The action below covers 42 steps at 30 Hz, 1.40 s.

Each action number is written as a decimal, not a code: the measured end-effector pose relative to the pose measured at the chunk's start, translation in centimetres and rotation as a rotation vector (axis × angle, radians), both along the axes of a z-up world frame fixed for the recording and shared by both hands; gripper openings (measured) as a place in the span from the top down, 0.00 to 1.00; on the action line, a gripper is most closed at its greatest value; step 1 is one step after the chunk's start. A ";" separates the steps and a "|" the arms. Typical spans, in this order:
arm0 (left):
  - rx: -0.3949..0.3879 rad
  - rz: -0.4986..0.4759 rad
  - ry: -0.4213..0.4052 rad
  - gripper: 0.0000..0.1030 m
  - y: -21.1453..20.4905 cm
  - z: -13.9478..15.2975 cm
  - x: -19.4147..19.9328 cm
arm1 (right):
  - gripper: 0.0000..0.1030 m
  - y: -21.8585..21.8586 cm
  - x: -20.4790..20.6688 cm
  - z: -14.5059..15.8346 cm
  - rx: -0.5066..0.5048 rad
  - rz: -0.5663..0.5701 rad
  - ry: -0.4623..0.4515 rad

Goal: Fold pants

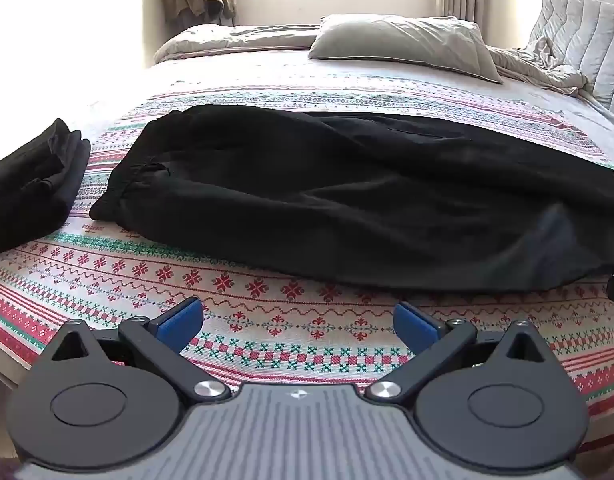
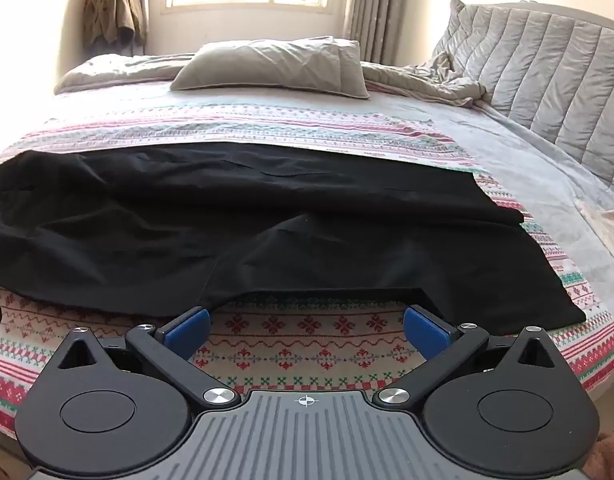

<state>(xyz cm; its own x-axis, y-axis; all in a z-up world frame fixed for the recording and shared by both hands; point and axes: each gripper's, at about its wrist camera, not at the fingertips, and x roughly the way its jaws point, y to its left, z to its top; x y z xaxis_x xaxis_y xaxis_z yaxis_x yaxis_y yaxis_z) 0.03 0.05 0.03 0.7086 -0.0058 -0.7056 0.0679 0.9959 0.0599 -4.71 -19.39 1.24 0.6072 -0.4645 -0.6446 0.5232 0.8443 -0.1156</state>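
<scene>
**Listener:** What is in front of you?

**Me:** Black pants (image 1: 347, 196) lie spread sideways across a bed (image 1: 267, 332) covered with a red, green and white patterned blanket. In the left wrist view they fill the middle of the frame, with the waistband toward the middle left. In the right wrist view the leg ends reach the lower right of the frame. They are not yet folded.

**Listener:** And your fingers?

**Me:** Both pairs stand wide apart and hold nothing. My left gripper (image 1: 299, 322) hovers at the bottom centre of its frame over bare blanket, apart from the cloth. My right gripper (image 2: 307, 330) sits at the bottom centre of its frame, its blue pads (image 2: 189, 330) just beside the near hem of one leg.

**Listener:** What could go wrong from here?

**Me:** As I judge it, three things. The pants are rumpled, with the two legs overlapping unevenly, so I might pinch only one layer and drag the fold crooked. Fingers closing low on the bed could catch the blanket along with the hem. A stack of dark folded clothes (image 1: 31, 184) lies at the middle left of the left view, near the waistband, and a wide sweep could knock it.
</scene>
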 end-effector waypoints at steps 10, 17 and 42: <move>0.013 -0.004 -0.009 0.00 -0.7 -0.2 0.0 | 0.00 0.0 0.5 -0.8 0.010 -0.005 0.000; 0.009 -0.008 -0.015 0.00 -0.4 0.2 -0.3 | 0.00 0.0 0.8 -1.1 0.022 -0.002 0.003; -0.003 -0.005 -0.017 0.00 -0.4 0.2 -0.4 | 0.00 -0.2 0.8 -1.0 0.031 -0.003 0.000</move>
<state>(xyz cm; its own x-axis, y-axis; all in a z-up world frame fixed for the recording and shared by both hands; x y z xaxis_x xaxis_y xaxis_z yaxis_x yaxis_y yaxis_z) -0.35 -0.38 0.21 0.7204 -0.0115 -0.6935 0.0720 0.9957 0.0583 -3.93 -19.64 0.28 0.6058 -0.4465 -0.6585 0.5262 0.8457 -0.0893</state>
